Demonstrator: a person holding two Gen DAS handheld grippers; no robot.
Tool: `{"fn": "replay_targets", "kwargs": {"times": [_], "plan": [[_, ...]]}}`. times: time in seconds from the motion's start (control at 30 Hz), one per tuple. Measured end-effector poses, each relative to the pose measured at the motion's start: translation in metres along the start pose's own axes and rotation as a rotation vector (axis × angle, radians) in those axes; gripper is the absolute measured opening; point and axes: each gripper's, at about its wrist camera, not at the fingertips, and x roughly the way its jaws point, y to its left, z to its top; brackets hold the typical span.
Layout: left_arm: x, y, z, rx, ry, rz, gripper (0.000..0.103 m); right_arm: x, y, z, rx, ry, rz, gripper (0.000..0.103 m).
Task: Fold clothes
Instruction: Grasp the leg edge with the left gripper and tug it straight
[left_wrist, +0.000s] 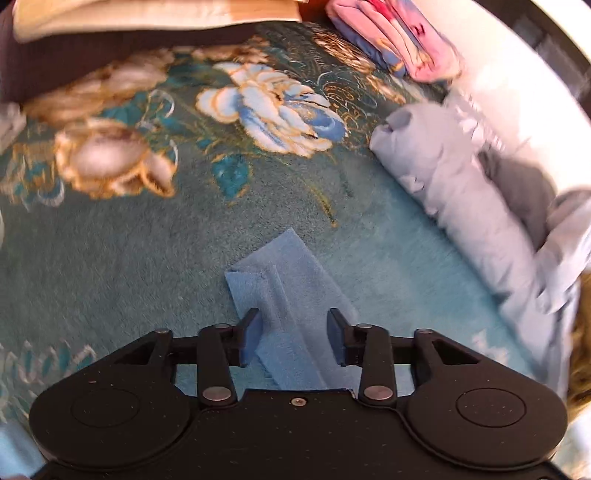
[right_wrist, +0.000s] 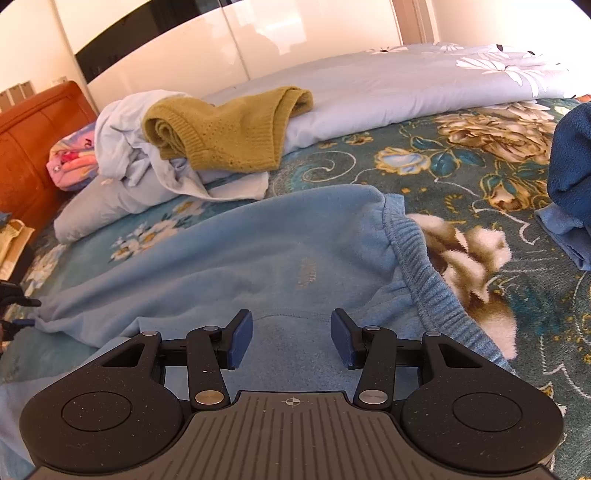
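STEP: mid-fold on light blue sweatpants (right_wrist: 236, 251) spread across the bed (right_wrist: 498, 173) | LEFT: left claw (left_wrist: 293, 338) parted, leg end (left_wrist: 291, 295) lying loose between its pads, no pinch | RIGHT: right claw (right_wrist: 291, 341) half open above the waistband (right_wrist: 424, 280), empty | NEXT: likely pinch the leg end, carry it toward the waist.

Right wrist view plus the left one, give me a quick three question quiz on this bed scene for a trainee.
1. True or false: the mustard knitted sweater lies on the pale quilt.
2. What lies between the left gripper fingers? A) blue cloth strip B) pink garment C) nothing
3. Over the light blue fleece garment, are the right gripper jaws open or shut?
Key: 1 true; 2 A; 3 open.
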Motion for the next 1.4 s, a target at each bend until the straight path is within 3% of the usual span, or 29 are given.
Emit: {"fn": "replay_targets", "kwargs": {"times": [0.07, 0.3, 0.4, 0.53, 0.77, 0.9, 1.0, 1.03, 1.07, 1.13, 1.33, 1.4], "plan": [[-0.001, 0.007, -0.005, -0.025, -0.028, -0.003, 0.000, 0.000, -0.001, -0.001, 0.004, 0.001, -0.002, 0.043], [-0.036, 0.067, -0.015, -0.147, -0.141, -0.156, 0.000, -0.011, -0.011, -0.005, 0.011, -0.006, -0.024, 0.043], [-0.041, 0.091, -0.016, -0.177, -0.130, -0.228, 0.000, -0.013, -0.016, -0.005, 0.034, -0.007, -0.028, 0.043], [-0.036, 0.088, -0.008, -0.215, -0.067, -0.239, 0.001, -0.011, -0.011, -0.005, 0.038, -0.004, -0.018, 0.043], [-0.018, 0.035, 0.006, -0.103, -0.084, -0.104, 0.039, -0.006, 0.005, -0.004, -0.021, -0.008, 0.015, 0.043], [-0.003, 0.010, 0.003, -0.030, -0.079, -0.027, 0.040, -0.002, 0.004, -0.002, -0.020, -0.006, 0.018, 0.043], [0.004, -0.003, -0.005, 0.029, -0.101, 0.049, 0.036, -0.001, 0.002, -0.002, -0.008, -0.009, 0.019, 0.043], [0.005, -0.006, -0.007, 0.046, -0.113, 0.072, 0.028, -0.001, 0.001, -0.003, -0.003, -0.012, 0.023, 0.043], [0.005, -0.007, -0.009, 0.063, -0.124, 0.098, 0.012, -0.001, 0.000, -0.003, 0.000, -0.013, 0.027, 0.043], [0.001, 0.002, -0.010, 0.017, -0.136, 0.069, 0.003, -0.002, -0.001, -0.005, 0.005, -0.014, 0.032, 0.043], [-0.033, 0.051, -0.012, -0.095, -0.202, -0.118, 0.003, -0.009, -0.010, -0.011, 0.025, -0.017, 0.021, 0.043], [-0.034, 0.065, -0.013, -0.111, -0.171, -0.149, 0.003, -0.011, -0.013, -0.012, 0.038, -0.018, 0.016, 0.043]]}}
